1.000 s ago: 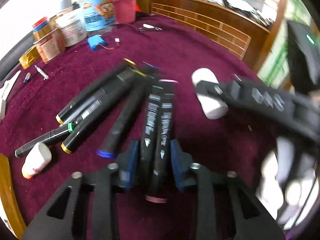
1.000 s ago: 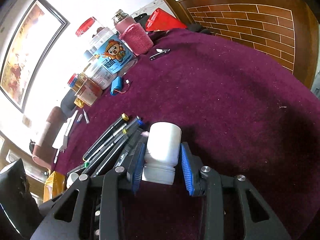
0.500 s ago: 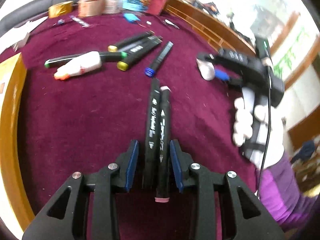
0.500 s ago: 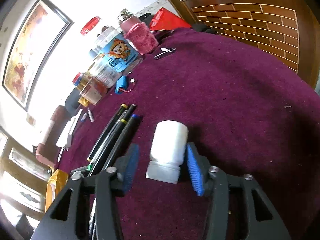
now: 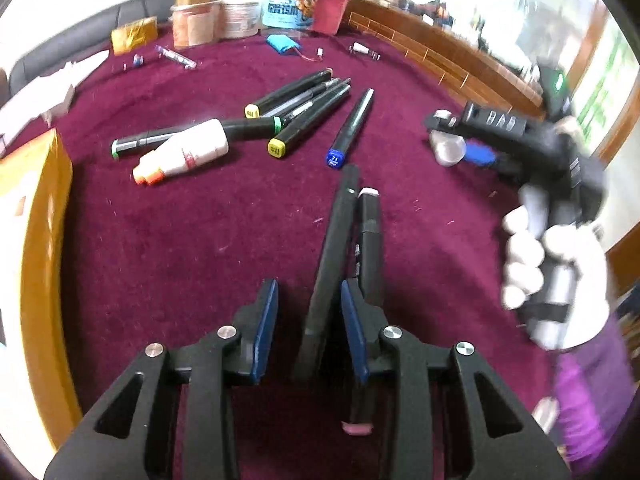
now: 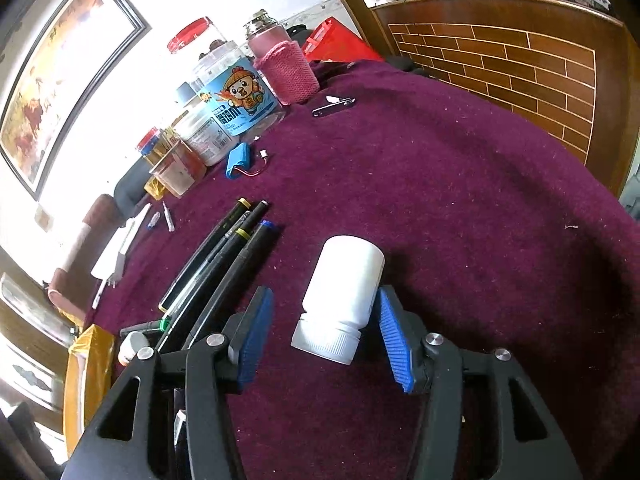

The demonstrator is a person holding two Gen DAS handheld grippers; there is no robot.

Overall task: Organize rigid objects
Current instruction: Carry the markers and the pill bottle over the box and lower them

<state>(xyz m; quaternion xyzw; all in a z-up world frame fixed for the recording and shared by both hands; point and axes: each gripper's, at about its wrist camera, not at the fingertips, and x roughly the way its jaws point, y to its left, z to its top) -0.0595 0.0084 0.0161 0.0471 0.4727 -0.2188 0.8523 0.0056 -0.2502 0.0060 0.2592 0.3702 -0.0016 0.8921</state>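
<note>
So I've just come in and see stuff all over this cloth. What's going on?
A person is sorting it with two handheld grippers. The left gripper is open, with one black marker between its pads and another just outside. The right gripper has just opened around a white bottle lying on the cloth.

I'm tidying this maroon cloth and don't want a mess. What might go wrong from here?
1. The white plastic bottle lies on its side, loose between the right gripper's just-opened pads; it may roll.
2. Only one black marker sits between the left gripper's pads. The pink-capped marker lies outside them and could be left behind or dragged.
</note>
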